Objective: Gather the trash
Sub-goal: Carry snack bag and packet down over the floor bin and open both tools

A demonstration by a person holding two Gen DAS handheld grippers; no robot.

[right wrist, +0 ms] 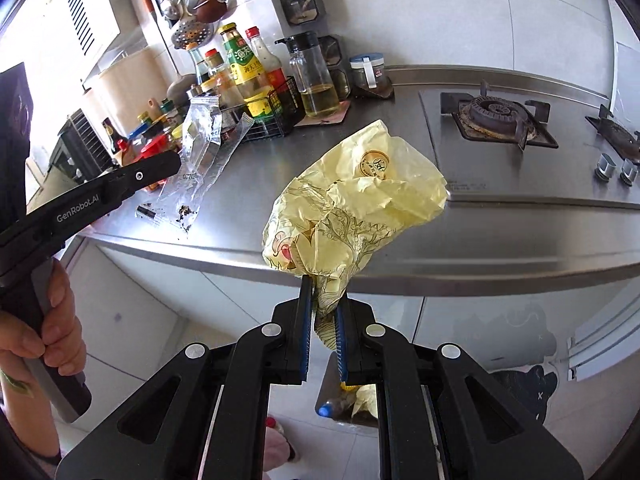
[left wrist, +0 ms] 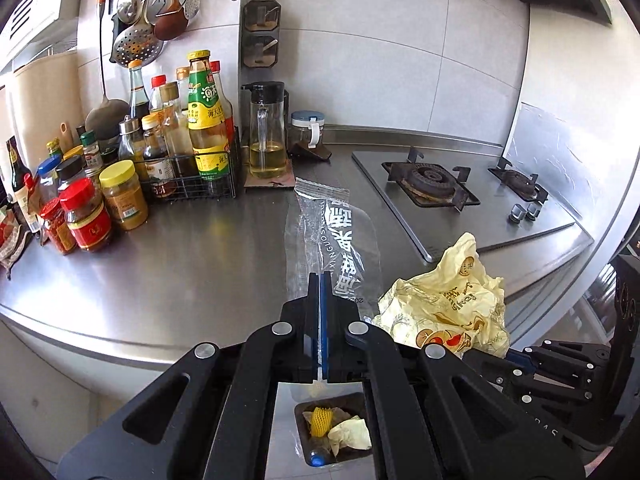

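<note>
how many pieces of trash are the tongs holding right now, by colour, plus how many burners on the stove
clear plastic wrapper, in the left tongs: 1
yellow crumpled wrapper, in the right tongs: 1
gas burners on the stove: 2
total: 4 things, 2 of them trash held above the bin

Grippers: two, left gripper (left wrist: 321, 280) and right gripper (right wrist: 323, 308).
Held wrappers: two, clear plastic wrapper (left wrist: 328, 232) and yellow paper wrapper (right wrist: 352, 208).
Trash bin (left wrist: 300, 412): one.
Gas burners: two (left wrist: 430, 178) (left wrist: 516, 182).
Stove knobs: two (left wrist: 519, 212) (left wrist: 534, 211).
Oil dispenser (left wrist: 267, 132): one.
Wire rack (left wrist: 192, 184): one.
Bottles and jars: too crowded for exact count.
</note>
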